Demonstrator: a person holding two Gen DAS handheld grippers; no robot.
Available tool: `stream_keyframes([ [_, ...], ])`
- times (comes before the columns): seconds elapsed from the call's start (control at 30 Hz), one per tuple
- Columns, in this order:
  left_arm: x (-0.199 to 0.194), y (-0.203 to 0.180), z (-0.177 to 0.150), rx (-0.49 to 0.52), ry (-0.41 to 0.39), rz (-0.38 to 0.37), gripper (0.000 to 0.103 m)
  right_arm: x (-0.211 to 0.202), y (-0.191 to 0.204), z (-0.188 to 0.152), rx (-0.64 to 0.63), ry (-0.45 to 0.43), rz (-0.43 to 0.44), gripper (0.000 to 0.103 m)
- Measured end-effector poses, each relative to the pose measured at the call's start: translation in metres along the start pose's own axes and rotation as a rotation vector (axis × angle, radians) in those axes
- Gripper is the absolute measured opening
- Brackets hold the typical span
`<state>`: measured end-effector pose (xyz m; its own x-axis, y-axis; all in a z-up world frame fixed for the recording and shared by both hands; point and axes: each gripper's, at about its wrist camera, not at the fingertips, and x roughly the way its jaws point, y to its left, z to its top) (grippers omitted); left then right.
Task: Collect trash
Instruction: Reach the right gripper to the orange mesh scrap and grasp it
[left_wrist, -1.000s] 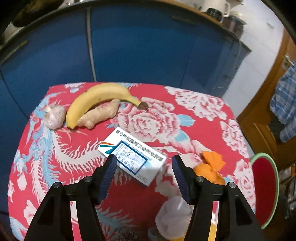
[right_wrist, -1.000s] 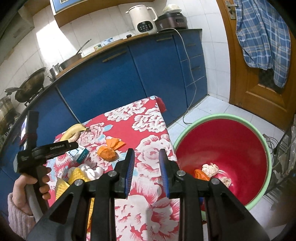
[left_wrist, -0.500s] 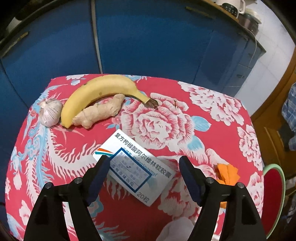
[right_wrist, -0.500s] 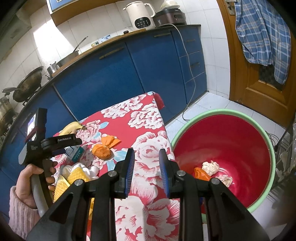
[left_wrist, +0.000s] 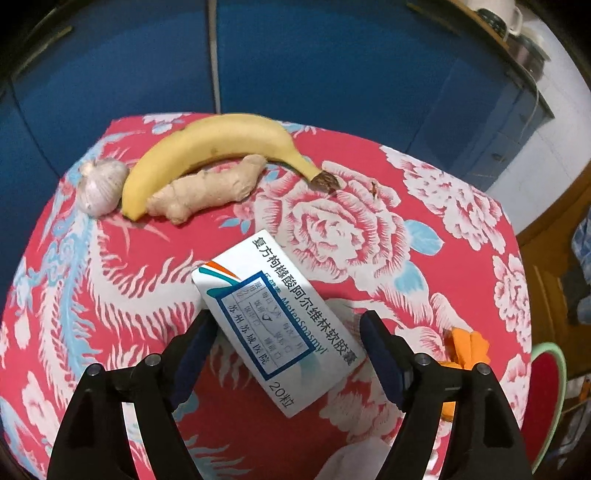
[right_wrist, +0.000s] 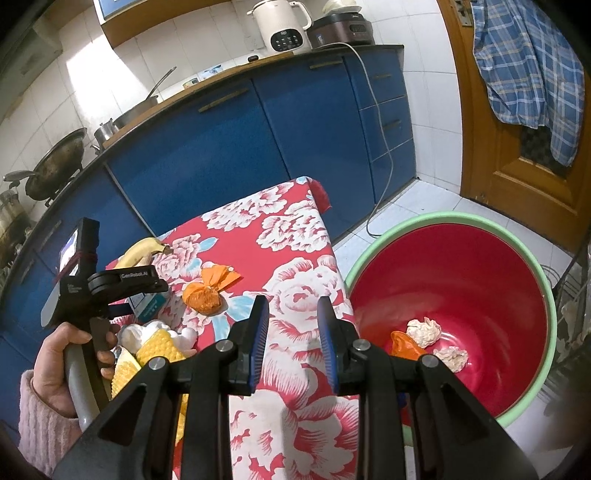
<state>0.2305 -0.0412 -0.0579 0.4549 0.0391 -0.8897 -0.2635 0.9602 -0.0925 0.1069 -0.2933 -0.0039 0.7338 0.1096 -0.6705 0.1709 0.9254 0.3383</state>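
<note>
A white and blue medicine box (left_wrist: 280, 325) lies flat on the red flowered tablecloth (left_wrist: 369, 236). My left gripper (left_wrist: 288, 354) is open, with its jaws on either side of the box's near half, just above it. An orange crumpled wrapper (left_wrist: 467, 347) lies to the right; it also shows in the right wrist view (right_wrist: 208, 293). My right gripper (right_wrist: 293, 332) is open and empty above the table's right edge. A red bin with a green rim (right_wrist: 461, 295) stands on the floor beside the table, with crumpled paper (right_wrist: 424, 330) and an orange scrap inside.
A banana (left_wrist: 218, 147), a ginger root (left_wrist: 207, 192) and a garlic bulb (left_wrist: 101, 184) lie at the table's far side. White and yellow foam wrappers (right_wrist: 155, 343) lie near the left hand. Blue cabinets (right_wrist: 295, 122) stand behind the table.
My left gripper has moved forward and down over the medicine box, which now lies between its jaws. The right gripper has stayed almost still.
</note>
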Motion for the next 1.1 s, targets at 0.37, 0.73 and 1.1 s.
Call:
stream_keyframes([
  [0.37,-0.009,0.012,-0.007,0.051,-0.013,-0.120,0.078,0.012,0.017,-0.001,-0.037,0.029,0.025,0.029],
  [0.73,-0.030,0.043,-0.025,0.081,-0.054,-0.200,0.075,0.043,0.059,-0.001,-0.138,0.114,0.087,0.033],
  [1.1,-0.055,0.064,-0.032,0.100,-0.131,-0.210,0.073,0.090,0.099,0.004,-0.219,0.204,0.128,0.034],
])
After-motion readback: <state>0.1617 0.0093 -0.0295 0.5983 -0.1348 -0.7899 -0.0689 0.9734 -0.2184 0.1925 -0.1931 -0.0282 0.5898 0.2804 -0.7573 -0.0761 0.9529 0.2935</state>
